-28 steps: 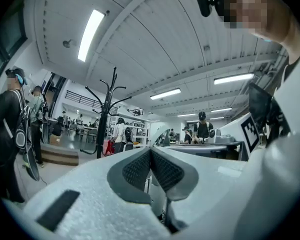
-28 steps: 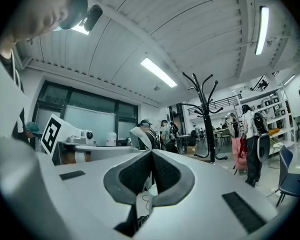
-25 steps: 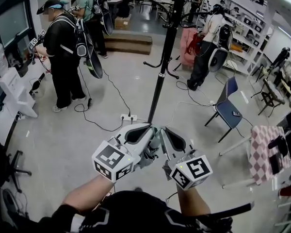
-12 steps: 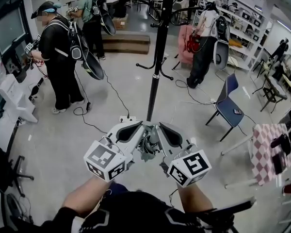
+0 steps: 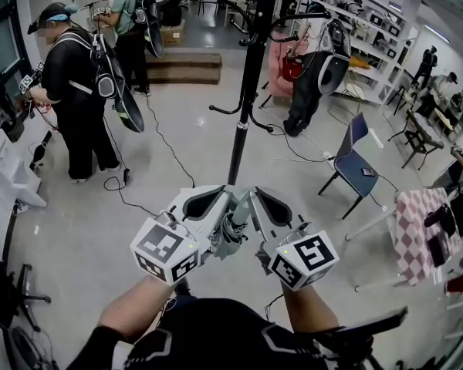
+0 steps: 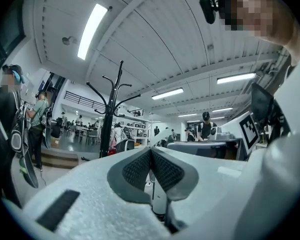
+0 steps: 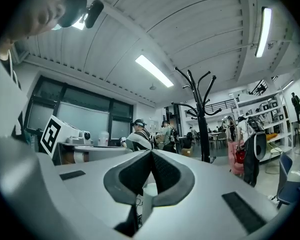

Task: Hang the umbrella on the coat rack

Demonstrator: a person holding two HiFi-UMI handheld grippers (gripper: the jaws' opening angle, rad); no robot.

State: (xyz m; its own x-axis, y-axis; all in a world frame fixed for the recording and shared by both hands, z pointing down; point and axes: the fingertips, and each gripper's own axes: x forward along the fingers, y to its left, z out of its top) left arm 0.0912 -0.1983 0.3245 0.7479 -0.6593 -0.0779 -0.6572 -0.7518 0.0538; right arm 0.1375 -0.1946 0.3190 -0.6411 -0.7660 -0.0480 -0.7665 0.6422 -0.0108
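Observation:
A folded grey umbrella (image 5: 228, 236) hangs between my two grippers, held low in front of me. My left gripper (image 5: 230, 197) and right gripper (image 5: 252, 197) stand tip to tip over its top end, both shut on it. In the left gripper view the pads of the left gripper (image 6: 151, 151) meet, with a pale part of the umbrella (image 6: 160, 194) just beneath. The right gripper (image 7: 151, 154) looks the same, with the umbrella's pale end (image 7: 147, 196) under its pads. The black coat rack (image 5: 243, 106) stands straight ahead on the floor; its hooked arms (image 6: 109, 119) (image 7: 204, 124) rise above both grippers.
People wearing gear stand at the left (image 5: 81, 91) and beyond the rack to the right (image 5: 312, 75). A blue chair (image 5: 355, 164) and a checked-cloth table (image 5: 420, 230) are at the right. A black cable (image 5: 166, 149) trails on the floor; a white unit (image 5: 8, 168) stands far left.
The coat rack pole has come closer and now stands directly ahead. Both grippers stay together on the umbrella, raised slightly.

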